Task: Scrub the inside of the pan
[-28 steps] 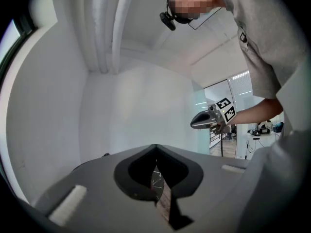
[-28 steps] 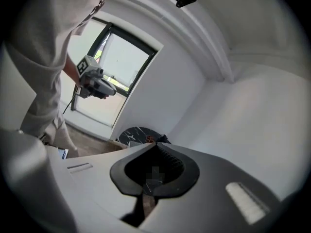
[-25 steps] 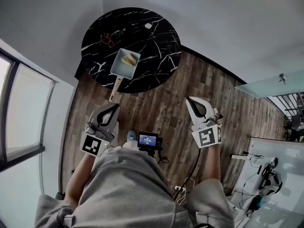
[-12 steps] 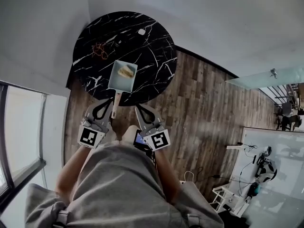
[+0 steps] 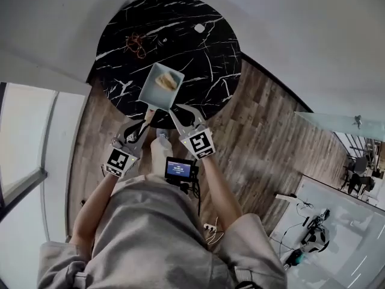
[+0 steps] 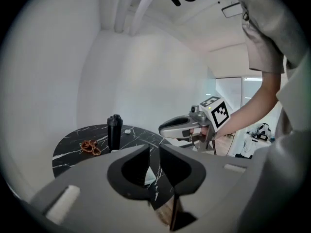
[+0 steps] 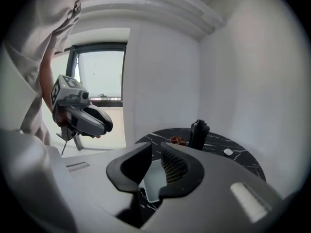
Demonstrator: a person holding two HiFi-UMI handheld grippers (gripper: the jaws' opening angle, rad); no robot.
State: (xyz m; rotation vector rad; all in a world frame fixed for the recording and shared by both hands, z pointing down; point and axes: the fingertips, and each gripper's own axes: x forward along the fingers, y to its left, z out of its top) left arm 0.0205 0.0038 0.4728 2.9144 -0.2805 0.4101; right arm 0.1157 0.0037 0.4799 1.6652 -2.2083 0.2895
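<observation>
The pan (image 5: 155,91) sits on the near part of the round black tabletop (image 5: 210,59), its wooden handle (image 5: 147,117) pointing back toward the person. The left hand-held gripper (image 5: 139,128) is at the end of that handle, and the right hand-held gripper (image 5: 180,111) is just beside the pan's near corner, over the tabletop's edge. Each has its jaws a narrow gap apart, having just been opening, and nothing is gripped. The right gripper view shows the pan through the gap, further on. Counted: one pan, one yellow sponge (image 5: 168,82) lying in it, one black bottle (image 6: 114,131), one brown tangle (image 5: 135,43), one small white piece (image 5: 199,27), and two hand-held grippers. A second ago both grippers were closed, set well apart and back over the wooden floor, clear of the tabletop. Since then they have come forward and closer together, up to the pan.
</observation>
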